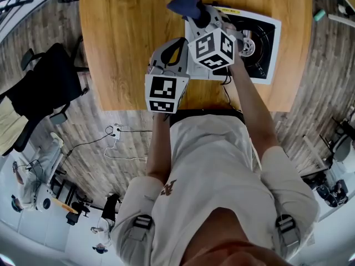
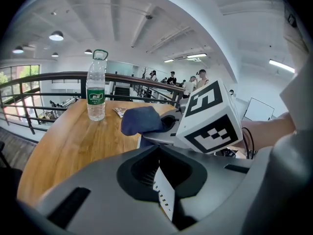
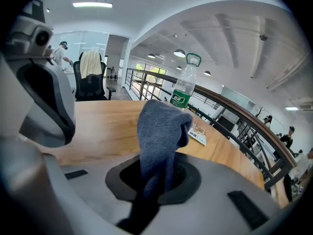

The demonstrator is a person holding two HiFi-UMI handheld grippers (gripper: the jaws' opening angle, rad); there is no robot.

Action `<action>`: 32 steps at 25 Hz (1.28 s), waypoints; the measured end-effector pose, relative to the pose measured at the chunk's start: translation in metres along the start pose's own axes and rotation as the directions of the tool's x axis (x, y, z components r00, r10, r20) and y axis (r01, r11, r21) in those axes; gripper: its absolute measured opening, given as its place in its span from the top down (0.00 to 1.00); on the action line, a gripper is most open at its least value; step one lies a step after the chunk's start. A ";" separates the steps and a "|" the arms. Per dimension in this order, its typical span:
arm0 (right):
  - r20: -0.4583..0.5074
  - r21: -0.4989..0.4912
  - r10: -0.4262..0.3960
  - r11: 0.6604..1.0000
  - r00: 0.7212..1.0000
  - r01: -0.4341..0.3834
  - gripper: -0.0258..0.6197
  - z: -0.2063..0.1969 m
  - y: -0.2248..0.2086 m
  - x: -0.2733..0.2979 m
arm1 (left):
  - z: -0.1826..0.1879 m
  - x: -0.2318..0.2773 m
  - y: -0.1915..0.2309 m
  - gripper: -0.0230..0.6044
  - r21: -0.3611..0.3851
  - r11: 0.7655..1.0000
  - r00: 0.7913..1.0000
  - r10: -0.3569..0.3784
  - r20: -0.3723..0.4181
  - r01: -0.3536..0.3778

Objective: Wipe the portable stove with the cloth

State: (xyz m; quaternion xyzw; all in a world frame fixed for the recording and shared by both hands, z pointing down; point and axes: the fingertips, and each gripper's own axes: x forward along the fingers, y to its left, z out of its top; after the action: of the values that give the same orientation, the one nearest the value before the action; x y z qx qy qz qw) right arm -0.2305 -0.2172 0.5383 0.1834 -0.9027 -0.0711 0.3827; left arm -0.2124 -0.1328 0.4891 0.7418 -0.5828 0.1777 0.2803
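- Cloth (image 3: 159, 131), dark blue and bunched, was pinched in the right gripper's (image 3: 156, 182) jaws, by the far left corner of the portable stove (image 1: 262, 40) on the wooden table (image 1: 122, 37).
- Left gripper (image 2: 164, 180) sat just beside the right one, jaws together, with a thin white strip at their seam.
- Water bottle (image 2: 96, 89) stood upright farther along the table.
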 end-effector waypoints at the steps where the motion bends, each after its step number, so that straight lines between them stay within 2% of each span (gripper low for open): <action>1: -0.020 -0.023 0.000 1.000 1.000 0.000 0.88 -0.003 0.003 0.001 | -0.001 0.000 -0.001 0.93 0.000 1.000 1.000 0.000 0.000 0.000; 3: -0.057 -0.051 0.007 0.999 0.998 -0.009 0.88 -0.007 0.010 0.004 | -0.002 -0.002 -0.001 0.93 0.002 1.000 1.000 0.002 -0.004 -0.002; 5: -0.072 -0.031 0.019 0.999 0.997 -0.021 0.88 -0.010 0.015 0.004 | -0.005 -0.005 0.000 0.93 0.001 1.000 1.000 0.002 -0.006 -0.002; 8: -0.074 0.022 0.039 0.999 0.997 -0.037 0.88 -0.010 0.017 0.002 | -0.008 -0.009 0.002 0.93 -0.004 1.000 1.000 0.003 -0.005 -0.003; 16: -0.081 0.059 0.079 0.996 0.994 -0.074 0.88 -0.016 0.037 -0.014 | -0.018 -0.025 0.005 0.93 -0.004 1.000 1.000 0.018 -0.005 -0.018; 32: -0.144 0.077 0.154 0.987 0.978 -0.144 0.88 -0.030 0.079 -0.050 | -0.030 -0.057 -0.003 0.93 0.011 1.000 1.000 0.022 0.010 -0.022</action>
State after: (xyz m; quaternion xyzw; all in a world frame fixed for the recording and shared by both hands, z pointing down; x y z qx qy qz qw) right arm -0.1991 -0.1252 0.5474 0.1327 -0.8845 0.0019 0.4472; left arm -0.2220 -0.0705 0.4781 0.7376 -0.5914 0.1805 0.2714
